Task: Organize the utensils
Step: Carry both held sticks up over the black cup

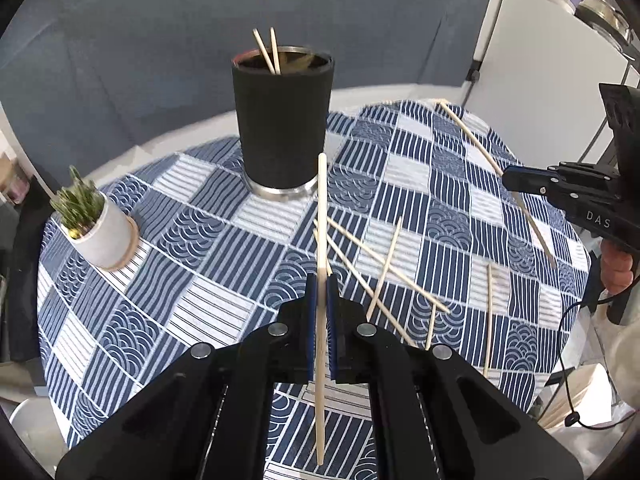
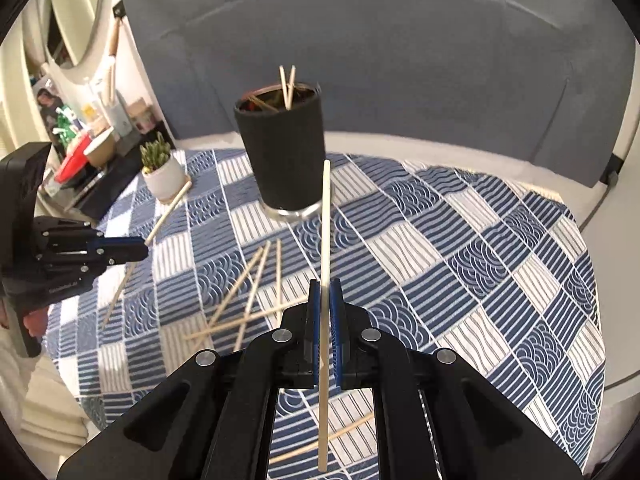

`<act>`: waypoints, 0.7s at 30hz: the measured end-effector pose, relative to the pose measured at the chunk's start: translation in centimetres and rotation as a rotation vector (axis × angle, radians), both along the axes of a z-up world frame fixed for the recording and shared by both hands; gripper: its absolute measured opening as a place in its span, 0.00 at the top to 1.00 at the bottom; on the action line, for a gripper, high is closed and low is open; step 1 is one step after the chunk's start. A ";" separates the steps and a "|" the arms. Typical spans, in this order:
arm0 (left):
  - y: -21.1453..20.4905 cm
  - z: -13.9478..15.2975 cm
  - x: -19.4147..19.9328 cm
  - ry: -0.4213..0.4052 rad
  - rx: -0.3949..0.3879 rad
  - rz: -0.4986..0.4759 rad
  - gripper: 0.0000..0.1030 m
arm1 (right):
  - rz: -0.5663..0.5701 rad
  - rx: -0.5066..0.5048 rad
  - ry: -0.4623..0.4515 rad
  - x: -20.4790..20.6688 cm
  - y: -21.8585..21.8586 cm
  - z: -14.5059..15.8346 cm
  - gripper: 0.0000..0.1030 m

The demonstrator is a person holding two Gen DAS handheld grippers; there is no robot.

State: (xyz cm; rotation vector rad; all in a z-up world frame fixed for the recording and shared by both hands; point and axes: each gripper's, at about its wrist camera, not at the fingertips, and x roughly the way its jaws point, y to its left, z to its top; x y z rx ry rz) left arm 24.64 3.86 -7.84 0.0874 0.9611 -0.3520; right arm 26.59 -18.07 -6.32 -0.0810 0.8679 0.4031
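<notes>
While each hand-held gripper (image 1: 321,292) (image 2: 325,300) pinches 1 chopstick (image 1: 321,216) (image 2: 326,220) (upright), black holder (image 1: 282,120) beyond.

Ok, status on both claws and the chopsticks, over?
Left claw shut on a chopstick. Right claw shut on another chopstick. Black cup ahead holds two sticks. Loose chopsticks on the tablecloth; path clear.

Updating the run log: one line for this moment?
left gripper: shut on chopstick | right gripper: shut on chopstick | black cup: two chopsticks inside
</notes>
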 end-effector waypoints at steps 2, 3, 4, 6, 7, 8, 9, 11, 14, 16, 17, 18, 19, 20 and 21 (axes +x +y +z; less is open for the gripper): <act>0.1 1.0 0.1 -0.016 -0.005 0.007 0.95 | 0.007 0.016 -0.015 0.1 0.2 0.8 0.95; 0.1 1.5 0.2 -0.025 -0.004 0.011 0.95 | 0.009 0.020 -0.020 0.2 0.3 1.0 0.95; 0.2 1.9 0.3 -0.029 -0.006 0.012 0.95 | 0.012 0.024 -0.030 0.4 0.4 1.5 0.95; 0.3 2.8 0.5 -0.044 -0.003 0.018 0.95 | 0.018 0.032 -0.047 0.7 0.6 2.4 0.95; 0.4 3.3 0.7 -0.051 0.001 0.019 0.95 | 0.025 0.037 -0.055 1.0 0.8 2.9 0.95; 0.5 3.7 0.9 -0.059 0.004 0.022 0.95 | 0.029 0.038 -0.063 1.2 0.9 3.2 0.95; 0.7 4.3 1.1 -0.073 0.008 0.027 0.95 | 0.035 0.040 -0.078 1.5 1.2 3.9 0.95; 0.9 5.2 1.5 -0.089 0.008 0.034 0.95 | 0.044 0.047 -0.094 2.0 1.5 4.7 0.95; 1.3 6.5 2.2 -0.107 0.014 0.045 0.95 | 0.061 0.068 -0.124 2.9 2.2 6.3 0.95; 1.5 7.3 2.6 -0.118 0.025 0.050 0.95 | 0.062 0.072 -0.147 3.4 2.6 7.2 0.95; 1.7 7.9 2.9 -0.129 0.025 0.051 0.95 | 0.066 0.078 -0.165 3.5 2.8 7.7 0.95; 1.9 8.5 3.3 -0.137 0.020 0.056 0.95 | 0.077 0.089 -0.186 3.7 3.1 8.5 0.95; 2.0 8.8 3.5 -0.144 0.021 0.060 0.95 | 0.084 0.094 -0.205 3.9 3.4 9.1 0.95; 2.2 9.4 3.9 -0.159 0.023 0.066 0.95 | 0.090 0.092 -0.232 4.1 3.8 10.0 0.95; 2.4 10.0 4.3 -0.167 0.019 0.071 0.95 | 0.095 0.092 -0.252 4.3 4.0 10.6 0.95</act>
